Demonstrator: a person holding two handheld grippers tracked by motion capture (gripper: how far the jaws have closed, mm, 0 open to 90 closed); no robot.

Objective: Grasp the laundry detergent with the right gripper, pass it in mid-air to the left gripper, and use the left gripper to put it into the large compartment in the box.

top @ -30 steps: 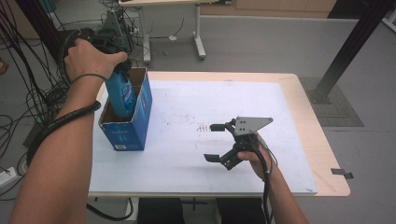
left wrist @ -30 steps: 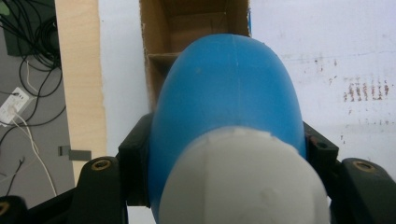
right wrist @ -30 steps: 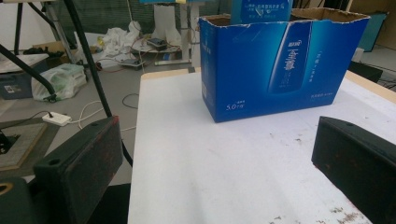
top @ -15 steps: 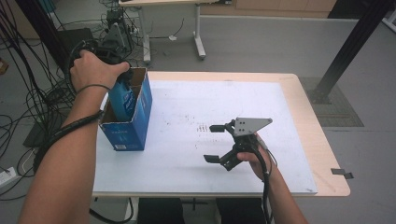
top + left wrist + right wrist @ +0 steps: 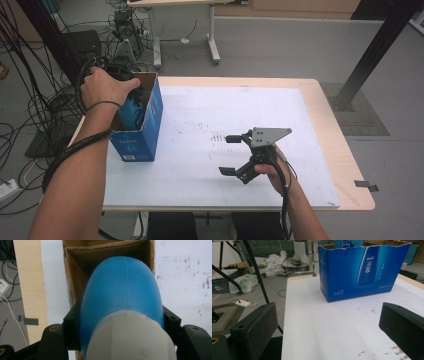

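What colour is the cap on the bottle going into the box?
White, on a blue bottle; clearest in the left gripper view.

The box (image 5: 137, 127) stands on the table's (image 5: 200, 170) left edge, with the bottle (image 5: 120, 297) partly inside its open top. The right gripper (image 5: 232, 155) hovers well apart, toward the table's right front.

Even, soft indoor light, faint shadows, close blue bottle (image 5: 120, 295) slightly blurred
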